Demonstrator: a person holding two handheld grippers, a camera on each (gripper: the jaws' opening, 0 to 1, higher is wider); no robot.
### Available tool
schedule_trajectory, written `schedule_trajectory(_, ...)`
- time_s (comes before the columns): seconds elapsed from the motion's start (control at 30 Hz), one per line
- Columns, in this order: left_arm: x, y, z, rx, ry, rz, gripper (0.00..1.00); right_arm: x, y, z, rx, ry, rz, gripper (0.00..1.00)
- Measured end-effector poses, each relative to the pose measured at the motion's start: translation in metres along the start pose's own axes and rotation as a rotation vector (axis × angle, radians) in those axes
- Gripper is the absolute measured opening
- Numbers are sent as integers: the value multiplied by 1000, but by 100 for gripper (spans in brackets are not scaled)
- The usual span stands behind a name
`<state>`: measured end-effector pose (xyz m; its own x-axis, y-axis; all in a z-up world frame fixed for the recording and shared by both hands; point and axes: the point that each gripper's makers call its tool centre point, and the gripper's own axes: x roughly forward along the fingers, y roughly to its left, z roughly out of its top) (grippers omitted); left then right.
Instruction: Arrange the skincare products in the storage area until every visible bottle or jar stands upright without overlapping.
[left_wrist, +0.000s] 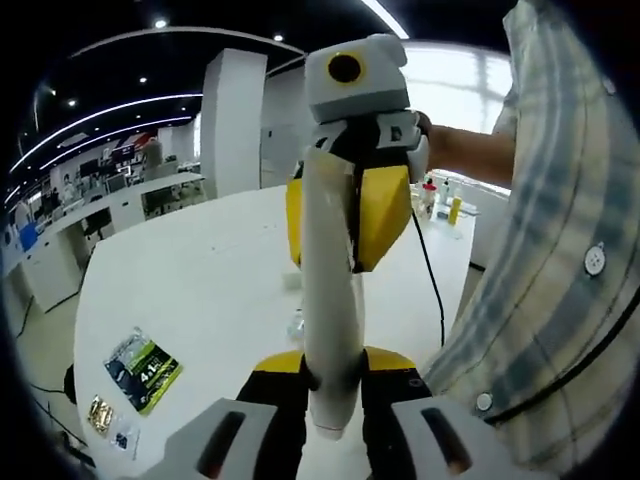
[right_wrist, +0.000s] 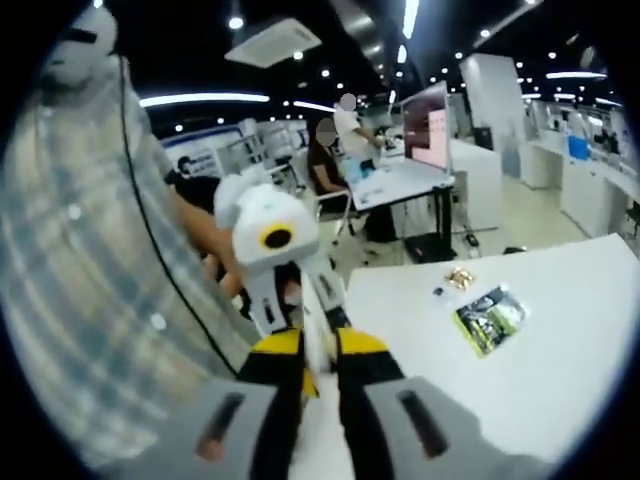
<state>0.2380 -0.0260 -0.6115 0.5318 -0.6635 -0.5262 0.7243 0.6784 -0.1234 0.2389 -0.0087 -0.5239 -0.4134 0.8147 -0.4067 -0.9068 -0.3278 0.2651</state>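
1. White tube is held above the white table, clamped by left gripper low and right gripper higher.
2. Judged light, smooth, squeezable; grip mid-body, gently.

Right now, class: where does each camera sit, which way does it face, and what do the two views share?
Left gripper view: on the left gripper, facing the right gripper along the white tube; checked shirt alongside.
Right gripper view: opposite, facing back; same shirt.
Shared: tube, both grippers, green packet, table.
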Motion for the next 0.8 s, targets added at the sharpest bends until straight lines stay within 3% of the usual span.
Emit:
schedule_trajectory(0.13, 0, 1, -7, 1, 22, 6, 17, -2, -2, -3, 9, 30, -20, 8)
schedule_trajectory(0.17, 1, 2, -8, -1, 23, 8, 17, -2, -2, -12, -24, 96, -33, 8)
schedule_trajectory(0.37, 11, 0, -11, 48, 78, -4, 17, 2, -5, -30, -98, 241, -82, 9)
schedule_trajectory(0.63, 12, -5, -18, 75, 140, -36, 16, 5, 2, -37, -107, 313, -90, 8)
schedule_trajectory(0.8, 11, -4, -21, 90, 165, -52, 16, 8, -3, -42, -65, 380, -81, 9)
